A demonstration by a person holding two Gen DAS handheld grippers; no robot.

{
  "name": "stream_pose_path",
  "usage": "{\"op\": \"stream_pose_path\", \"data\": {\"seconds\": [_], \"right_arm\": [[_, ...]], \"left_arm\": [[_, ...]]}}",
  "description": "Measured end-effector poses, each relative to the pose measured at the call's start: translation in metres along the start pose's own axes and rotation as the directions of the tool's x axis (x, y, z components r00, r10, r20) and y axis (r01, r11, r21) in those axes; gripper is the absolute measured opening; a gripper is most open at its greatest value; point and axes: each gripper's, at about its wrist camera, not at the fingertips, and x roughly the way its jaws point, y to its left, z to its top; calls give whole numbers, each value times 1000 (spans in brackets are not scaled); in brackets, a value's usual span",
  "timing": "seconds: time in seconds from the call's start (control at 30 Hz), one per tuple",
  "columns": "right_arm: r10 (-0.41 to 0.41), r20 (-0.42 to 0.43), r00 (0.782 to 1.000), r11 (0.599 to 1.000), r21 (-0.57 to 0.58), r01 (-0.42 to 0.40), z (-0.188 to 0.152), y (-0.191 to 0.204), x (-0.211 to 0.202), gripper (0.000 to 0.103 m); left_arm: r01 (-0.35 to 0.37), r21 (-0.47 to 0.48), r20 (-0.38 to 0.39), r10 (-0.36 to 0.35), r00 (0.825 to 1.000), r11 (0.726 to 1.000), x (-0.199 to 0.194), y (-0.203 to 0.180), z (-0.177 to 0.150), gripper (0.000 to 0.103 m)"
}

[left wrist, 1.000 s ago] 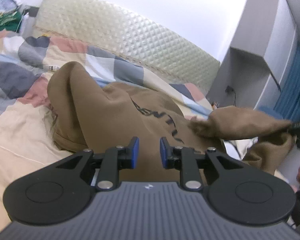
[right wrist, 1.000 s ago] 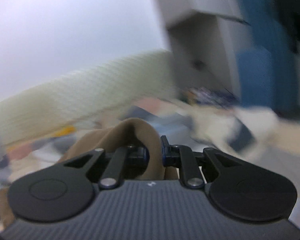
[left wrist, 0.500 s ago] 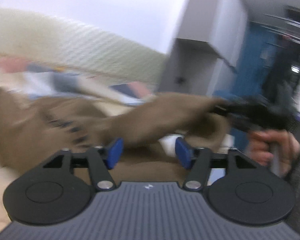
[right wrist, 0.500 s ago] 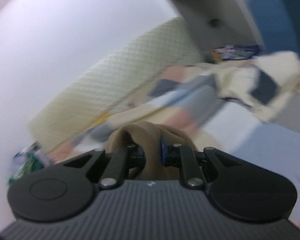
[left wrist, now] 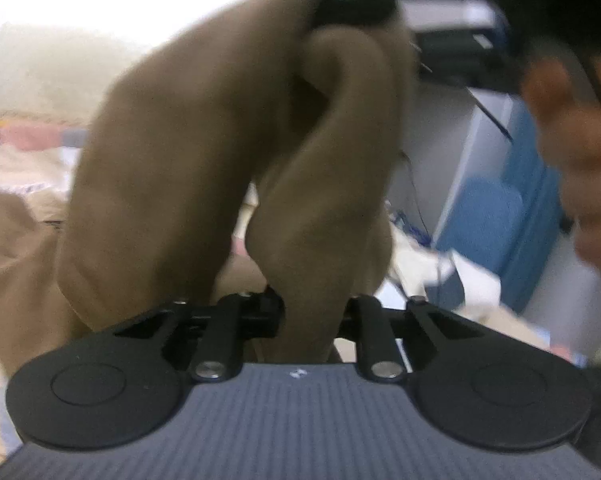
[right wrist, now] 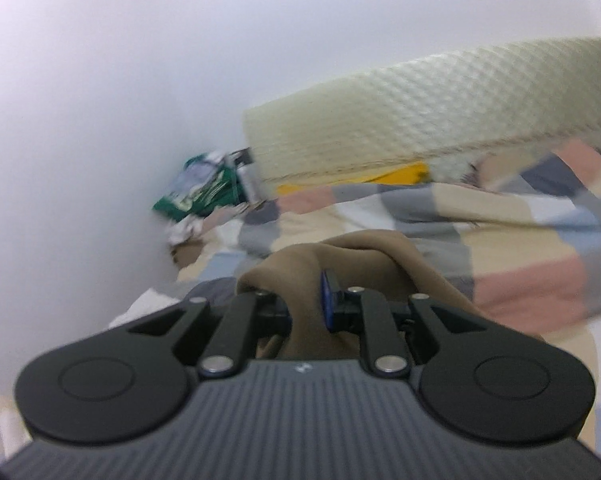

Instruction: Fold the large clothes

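Brown hoodie [left wrist: 204, 168] hangs between both claws — left claw [left wrist: 310, 314] closing on it, right claw [right wrist: 306, 308] easing open around it.

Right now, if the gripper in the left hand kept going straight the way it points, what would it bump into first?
The left gripper is closing on a fold of the brown hoodie, and more of that cloth hangs right ahead, so it would meet the hoodie first. Behind it sits the right gripper, though the depth is hard to judge.

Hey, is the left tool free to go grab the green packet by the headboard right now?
Probably not. The left tool is closing on a fold of the brown sweatshirt, and the green packet lies far across the bed.
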Motion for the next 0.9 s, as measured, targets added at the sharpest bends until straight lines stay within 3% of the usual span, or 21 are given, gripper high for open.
{"op": "stream_pose_path", "data": {"seconds": [0.13,0.2,0.23,0.3,0.33,0.47,0.53,0.67,0.83,0.9], "right_arm": [[76,-13,997,997,-34,-76,23,34,20,24],[114,-11,993,993,-36,-114,31,50,24,26],[134,-7,991,990,-36,-134,35,58,27,31],[183,5,983,983,-7,-183,39,69,27,54],[223,29,974,974,16,-224,42,71,26,72],[274,111,955,958,59,-281,51,73,18,75],[246,134,960,964,64,-256,49,67,14,75],[121,119,985,984,120,-136,28,34,17,75],[-59,21,998,971,234,53,-33,-20,38,78],[-68,-6,998,964,255,68,-63,-33,40,78]], "left_arm": [[-69,-103,79,78,994,992,-33,46,31,6],[-92,-143,118,110,987,985,-55,70,49,6],[-108,-148,136,129,982,983,-65,79,57,6],[-165,-167,167,193,967,972,-84,100,70,6],[-187,-196,172,222,960,962,-92,113,76,6],[-258,-318,170,322,931,912,-121,174,84,6],[-296,-375,168,378,910,879,-140,206,80,6],[-356,-483,162,482,861,800,-216,273,61,5],[-448,-587,93,605,791,674,-292,354,33,5],[-492,-601,37,637,770,630,-305,381,19,5]]}}
